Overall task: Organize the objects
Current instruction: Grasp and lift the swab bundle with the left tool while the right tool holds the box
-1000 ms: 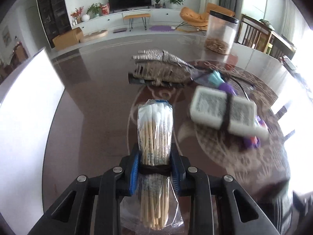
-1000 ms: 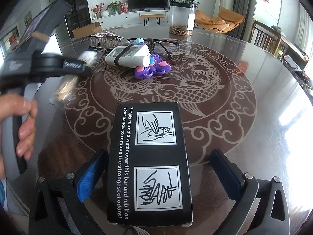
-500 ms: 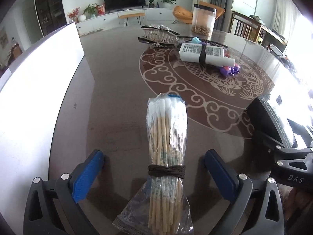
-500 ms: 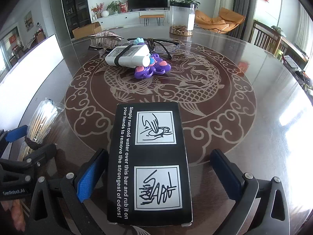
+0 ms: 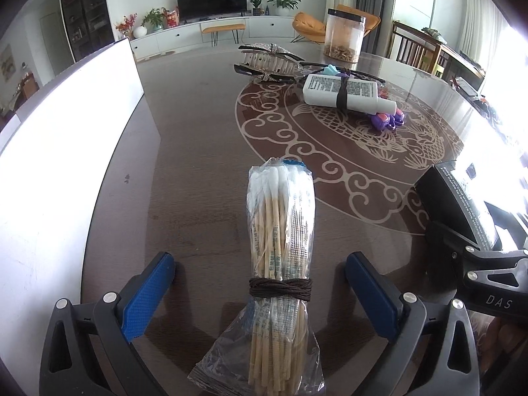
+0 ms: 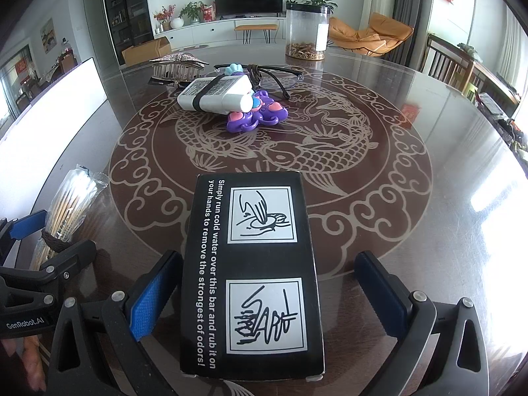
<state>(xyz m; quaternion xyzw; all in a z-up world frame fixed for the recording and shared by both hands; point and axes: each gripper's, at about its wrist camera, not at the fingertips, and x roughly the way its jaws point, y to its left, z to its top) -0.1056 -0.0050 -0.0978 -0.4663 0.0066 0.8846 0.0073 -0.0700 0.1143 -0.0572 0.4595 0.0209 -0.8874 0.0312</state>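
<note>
Two items lie near the table's near edge, side by side. The swab bundle [image 5: 280,264], bagged and tied with brown cord, lies flat on the table [image 5: 198,171] between the fingers of the left gripper [image 5: 260,290]. The jaws stand wide, with a clear gap on each side of the bundle; nothing is gripped. The black box [image 6: 254,274] lies flat between the fingers of the right gripper [image 6: 264,293], also spread wide. Its left pad is just beside the box edge; whether it touches, cannot tell. The right pad is well clear. Nothing is held.

Judgement: these two look placed, set parallel and pointing toward the table centre.

Left to sort, as far as shown: a cluster at the far side of the fish medallion. A white bottle [image 6: 217,94] with a black band rests on a purple toy [image 6: 257,115]. Glasses [image 6: 277,76] lie just behind, a small blue piece [image 6: 234,67] is near them, and a hair claw [image 6: 178,66] is to the left. A clear jar [image 6: 307,31] stands upright further back.

A white board [image 5: 66,151] runs along the table's left edge; its role is unclear.

Estimate: two of roughly seven items handled, most of the work ahead. Likely next step is a reach across to the cluster.
</note>
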